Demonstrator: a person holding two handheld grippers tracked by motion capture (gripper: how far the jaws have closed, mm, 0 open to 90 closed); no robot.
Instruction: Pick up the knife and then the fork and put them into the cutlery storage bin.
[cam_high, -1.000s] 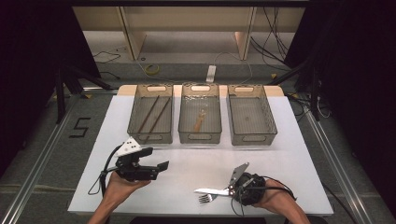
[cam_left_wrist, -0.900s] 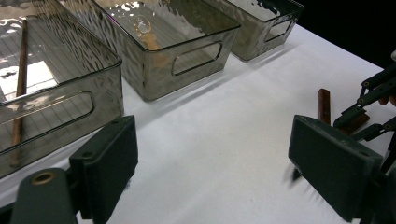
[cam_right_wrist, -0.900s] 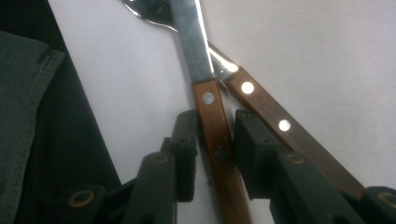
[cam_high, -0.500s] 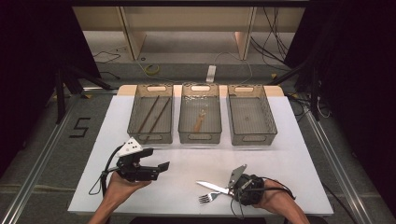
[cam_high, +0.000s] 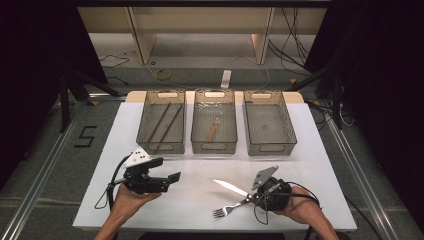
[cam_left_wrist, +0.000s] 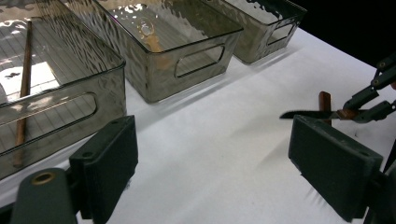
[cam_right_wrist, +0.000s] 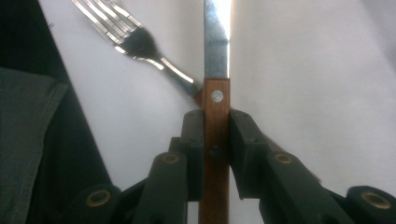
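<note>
the right gripper (cam_high: 252, 196) has its fingers (cam_right_wrist: 245, 140) clamped on the wooden handle of the knife (cam_high: 230, 188), having just closed on it. the knife sits near the front right of the desk (cam_high: 310, 150), its long axis running from the gripper toward the far left, blade tip pointing that way. just beside it the fork (cam_high: 227, 209) lies on the desk, tines pointing near left; its handle end is hidden behind the knife handle and the fingers. in the right gripper view the knife tip is cut off at the top. the left gripper (cam_high: 162, 181) is held over the near left of the desk, fingers (cam_left_wrist: 109, 163) wide apart and empty.
</note>
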